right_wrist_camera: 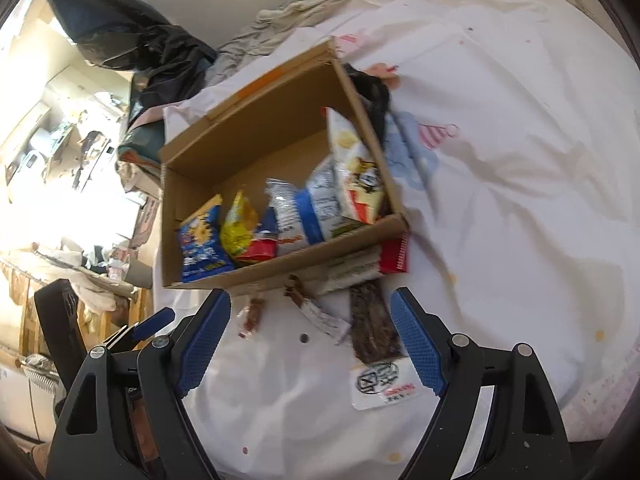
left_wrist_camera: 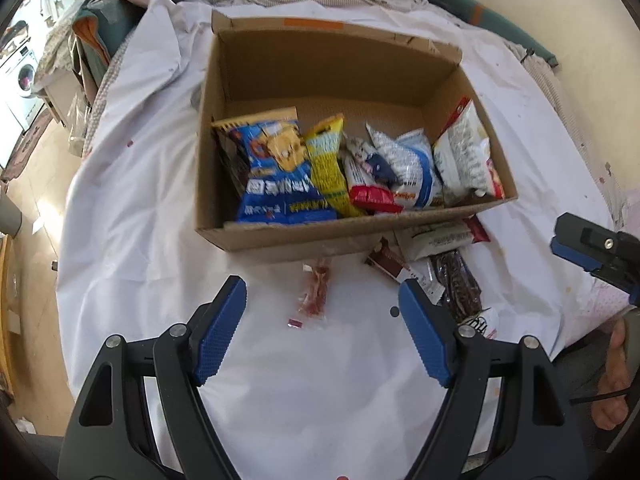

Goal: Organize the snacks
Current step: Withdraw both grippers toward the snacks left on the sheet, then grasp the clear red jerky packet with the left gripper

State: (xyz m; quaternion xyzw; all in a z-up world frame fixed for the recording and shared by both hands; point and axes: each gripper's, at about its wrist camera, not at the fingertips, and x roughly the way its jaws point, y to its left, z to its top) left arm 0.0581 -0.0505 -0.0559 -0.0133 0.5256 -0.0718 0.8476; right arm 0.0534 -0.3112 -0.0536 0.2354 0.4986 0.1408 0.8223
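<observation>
A white sheet (left_wrist_camera: 140, 160) covers the table. At the far left of the left wrist view stands a washer (left_wrist_camera: 22, 80). A dark bag (right_wrist_camera: 132, 36) lies on a pile of things far off to the left, past the sheet.

A box (left_wrist_camera: 288, 236) sits open in the middle of the sheet. Inside it, packs lean in a row along the near wall. From left to right there is a blue pack (left_wrist_camera: 276, 172), a yellow pack (left_wrist_camera: 330, 164), a red pack (left_wrist_camera: 370, 184), a white and blue pack (left_wrist_camera: 412, 168) and a white pack (left_wrist_camera: 464, 152) that leans on the right wall. The far half of the box is bare.

On the sheet, just near the box, lie more snacks. A small clear pack of red bits (left_wrist_camera: 314, 292) is on the left. Next comes a brown bar (left_wrist_camera: 390, 266). A flat white and red pack (left_wrist_camera: 440, 236) touches the box's near wall. A long dark pack (right_wrist_camera: 372, 328) lies near that, with its white label end (right_wrist_camera: 384, 384) nearest.

The left gripper (left_wrist_camera: 322, 320) is spread wide and holds nothing. The red bits lie between its fingers, farther out. The right gripper (right_wrist_camera: 310, 332) is spread wide too and holds nothing. Its right finger (right_wrist_camera: 416, 344) covers an edge of the dark pack.
</observation>
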